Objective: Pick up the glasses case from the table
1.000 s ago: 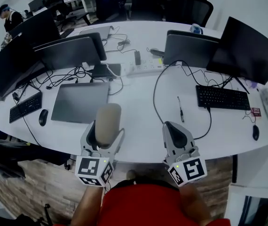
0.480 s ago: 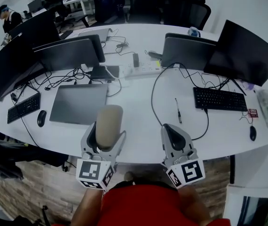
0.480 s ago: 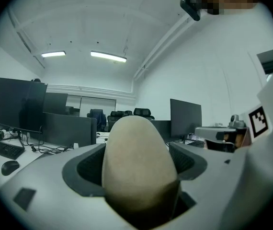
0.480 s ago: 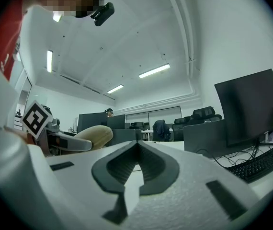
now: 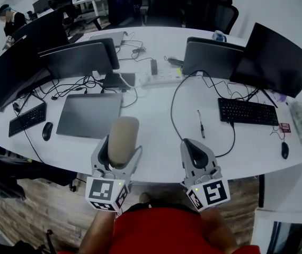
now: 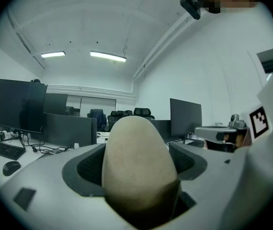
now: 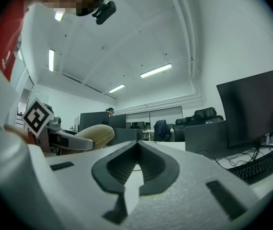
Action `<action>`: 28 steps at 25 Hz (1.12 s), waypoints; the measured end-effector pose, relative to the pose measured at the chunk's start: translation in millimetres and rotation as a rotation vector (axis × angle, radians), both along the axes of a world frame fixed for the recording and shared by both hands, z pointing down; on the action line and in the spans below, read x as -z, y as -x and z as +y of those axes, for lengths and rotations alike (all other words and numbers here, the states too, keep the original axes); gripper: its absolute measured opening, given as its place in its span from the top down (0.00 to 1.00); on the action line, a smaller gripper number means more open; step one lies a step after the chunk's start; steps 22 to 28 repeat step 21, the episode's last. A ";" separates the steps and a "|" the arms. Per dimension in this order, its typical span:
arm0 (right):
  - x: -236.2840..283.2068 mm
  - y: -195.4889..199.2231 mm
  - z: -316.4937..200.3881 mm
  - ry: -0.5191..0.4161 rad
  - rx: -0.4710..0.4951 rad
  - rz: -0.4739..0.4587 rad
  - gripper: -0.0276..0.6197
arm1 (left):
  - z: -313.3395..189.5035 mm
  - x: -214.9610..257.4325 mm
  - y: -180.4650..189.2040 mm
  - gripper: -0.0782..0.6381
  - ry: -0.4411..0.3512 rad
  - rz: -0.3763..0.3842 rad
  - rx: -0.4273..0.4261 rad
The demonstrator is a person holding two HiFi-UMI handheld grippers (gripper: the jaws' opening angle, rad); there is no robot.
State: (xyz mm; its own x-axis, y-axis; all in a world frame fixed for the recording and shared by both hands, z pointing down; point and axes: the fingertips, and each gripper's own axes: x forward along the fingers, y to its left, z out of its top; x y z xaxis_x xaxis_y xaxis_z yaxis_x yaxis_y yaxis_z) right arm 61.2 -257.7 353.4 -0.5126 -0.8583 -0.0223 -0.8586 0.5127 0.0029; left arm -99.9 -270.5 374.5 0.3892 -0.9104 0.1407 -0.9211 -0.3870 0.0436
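A beige, rounded glasses case stands upright between the jaws of my left gripper, held above the table's near edge. In the left gripper view the glasses case fills the gap between the grey jaws, and my left gripper is shut on it. My right gripper hovers beside it to the right, jaws pressed together with nothing in them. The right gripper view shows my right gripper with its jaws meeting, and the glasses case off to the left.
On the white table lie a closed grey laptop, a pen, two keyboards, mice, a power strip and loose cables. Monitors stand behind them. Office chairs line the far side.
Both grippers hold nearly the same place in the head view; the camera has shifted slightly. The glasses case stays in the left gripper.
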 end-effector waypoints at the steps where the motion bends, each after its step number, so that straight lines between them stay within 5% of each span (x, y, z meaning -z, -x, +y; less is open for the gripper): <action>1: 0.2 0.3 0.0 -0.001 0.001 0.000 0.95 | 0.3 0.2 0.4 0.34 0.000 0.000 0.002; 28: 0.4 -2.6 0.6 -0.001 0.001 -0.009 0.95 | 1.6 -0.2 -1.0 0.34 0.010 -0.008 0.007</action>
